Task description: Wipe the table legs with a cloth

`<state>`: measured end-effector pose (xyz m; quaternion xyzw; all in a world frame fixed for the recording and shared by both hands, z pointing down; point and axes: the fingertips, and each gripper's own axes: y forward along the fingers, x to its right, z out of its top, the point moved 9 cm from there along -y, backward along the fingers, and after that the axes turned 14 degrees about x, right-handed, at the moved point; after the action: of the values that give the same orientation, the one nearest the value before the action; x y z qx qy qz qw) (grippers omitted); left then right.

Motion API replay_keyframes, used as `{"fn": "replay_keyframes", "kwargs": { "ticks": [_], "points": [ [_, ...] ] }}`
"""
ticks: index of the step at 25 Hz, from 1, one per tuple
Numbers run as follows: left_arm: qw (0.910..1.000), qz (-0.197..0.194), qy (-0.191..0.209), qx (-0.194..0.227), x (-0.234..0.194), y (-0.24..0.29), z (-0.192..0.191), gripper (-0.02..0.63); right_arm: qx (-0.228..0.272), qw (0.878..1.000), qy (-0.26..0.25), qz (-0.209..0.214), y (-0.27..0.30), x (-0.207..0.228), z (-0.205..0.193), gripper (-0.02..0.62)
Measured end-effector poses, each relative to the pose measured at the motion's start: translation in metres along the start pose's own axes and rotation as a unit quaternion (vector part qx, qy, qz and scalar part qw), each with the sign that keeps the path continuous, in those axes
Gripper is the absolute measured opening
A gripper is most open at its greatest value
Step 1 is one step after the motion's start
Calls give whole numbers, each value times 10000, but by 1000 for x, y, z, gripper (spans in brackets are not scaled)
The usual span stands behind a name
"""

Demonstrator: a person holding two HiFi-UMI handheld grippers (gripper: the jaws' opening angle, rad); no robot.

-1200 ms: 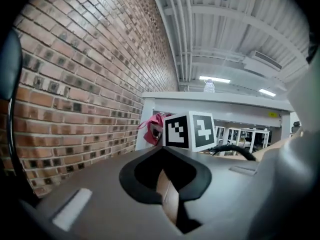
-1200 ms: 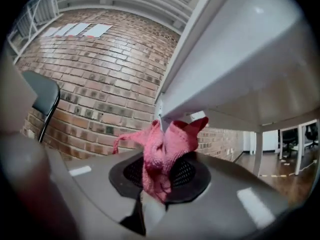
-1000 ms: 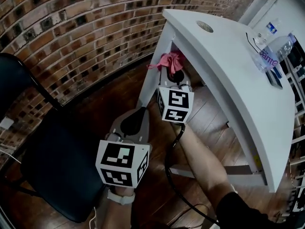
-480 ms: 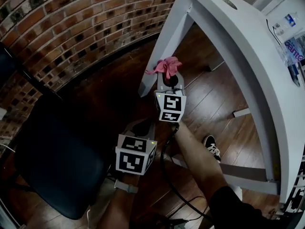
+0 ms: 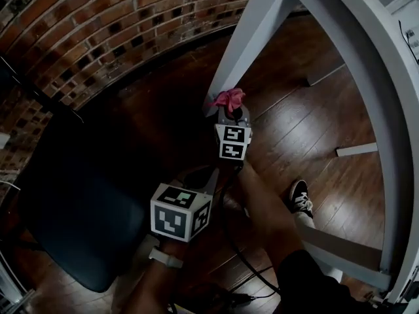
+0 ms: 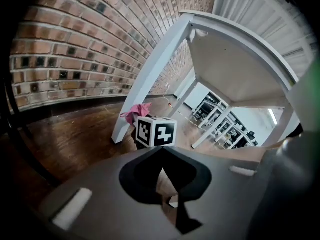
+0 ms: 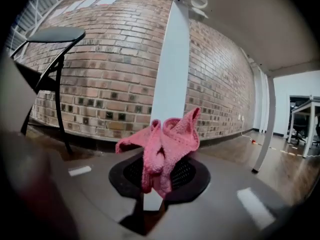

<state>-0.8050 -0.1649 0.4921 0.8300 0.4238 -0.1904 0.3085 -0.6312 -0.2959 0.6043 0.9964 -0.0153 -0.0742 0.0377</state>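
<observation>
Two grippers, one cloth, one leg under attention.

Entry one, right gripper (image 5: 229,107): clenched on the pink cloth (image 7: 162,144), fabric bunched and standing up out of the jaws, loose folds fanned forward. Held low, close to the foot of the white table leg (image 7: 172,59) at the table's corner nearest the brick wall (image 5: 98,38). Cloth set squarely in front of that leg; probably touching it or just short, contact not resolvable from either view.

Entry two, left gripper (image 5: 196,176): jaws closed tip to tip, nothing between them. Idle, well back from the leg, over the dark wooden floor (image 5: 308,129) and beside the black chair (image 5: 78,201).

Also noted: one shoe (image 5: 299,195) on the floor under the table's near edge.

Step in hand, by judgement: wiping stroke on the lower end of the corner leg, at or near the bottom of its run.

Next move, requirements: firm clamp on the cloth throughout; folds pressed flat against the leg face, not merely brushed past; travel along the leg's length up toward the table's underside; then a turn of the wrist to reach the remaining faces. Legs at the other corners presumably to follow.
</observation>
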Motion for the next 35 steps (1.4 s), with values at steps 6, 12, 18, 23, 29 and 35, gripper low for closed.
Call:
{"fn": "replay_keyframes", "kwargs": {
  "ticks": [6,12,18,23,29,35],
  "points": [
    [9994,-60,29,-341,-2,2,-9,0,-768,9965,281,146,11,-5,-57,54],
    [9980,-11,-215,-597,-16,1,-27,0,-2069,9735,361,910,24,-27,-112,57],
    [9977,-128,-57,-657,-14,1,-28,0,-2621,9480,1695,625,33,-36,-140,57],
    [9976,-106,-74,-685,-16,1,-28,0,-2125,9430,2538,347,47,-44,-123,57],
    [9955,-361,-84,-874,-11,4,-24,0,-1699,9185,3542,-450,47,-37,-90,57],
    [9924,-884,-336,-791,4,2,-19,0,-1547,9160,3695,-223,46,-30,-38,57]
  ]
}}
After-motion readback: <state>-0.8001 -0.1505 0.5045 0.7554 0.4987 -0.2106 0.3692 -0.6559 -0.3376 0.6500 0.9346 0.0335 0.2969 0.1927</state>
